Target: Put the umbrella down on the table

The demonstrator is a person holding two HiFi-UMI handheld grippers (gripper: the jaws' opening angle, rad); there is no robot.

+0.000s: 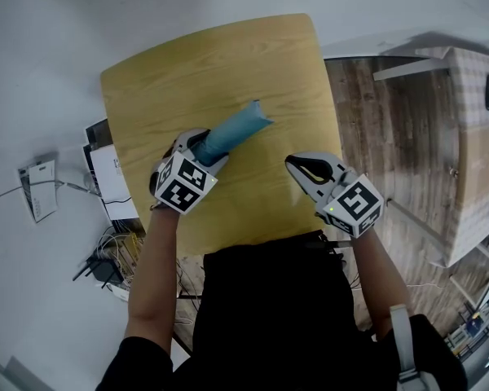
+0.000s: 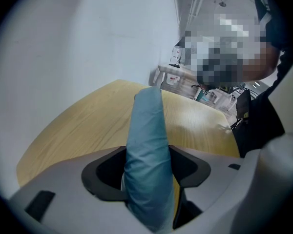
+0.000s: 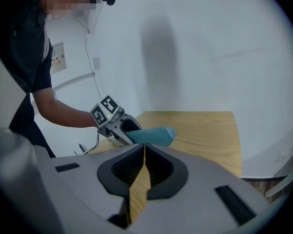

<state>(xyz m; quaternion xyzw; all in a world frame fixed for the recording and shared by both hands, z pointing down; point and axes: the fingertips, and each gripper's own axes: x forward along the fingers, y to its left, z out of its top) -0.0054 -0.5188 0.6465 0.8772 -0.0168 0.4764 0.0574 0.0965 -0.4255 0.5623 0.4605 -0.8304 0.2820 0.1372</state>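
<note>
The person stands at the near edge of the wooden table [image 1: 228, 55], a gripper in each hand, both out over the tabletop. The left gripper [image 1: 204, 151] is clamped on the teal folded umbrella [image 1: 232, 133]. In the left gripper view its two dark jaws press against either side of the fabric, which fills the space between them and runs on past them toward the far side of the table. From overhead the umbrella lies slantwise, its held end low at the left gripper and its free end pointing far and to the right, near the middle of the tabletop. In the right gripper view it sticks out roughly level from the left gripper's jaws above the wood. I cannot tell whether its free end touches the table.

The right gripper [image 1: 297, 169] hovers over the near right part of the table, well apart from the umbrella, with bare wood between them. Its jaws are closed on each other at the tips with nothing between them; only a thin sliver of tabletop shows through the slit lower down. It points left, toward the umbrella's free end.

A tangle of cables [image 1: 106, 259] lies on the floor to the left of the table.
</note>
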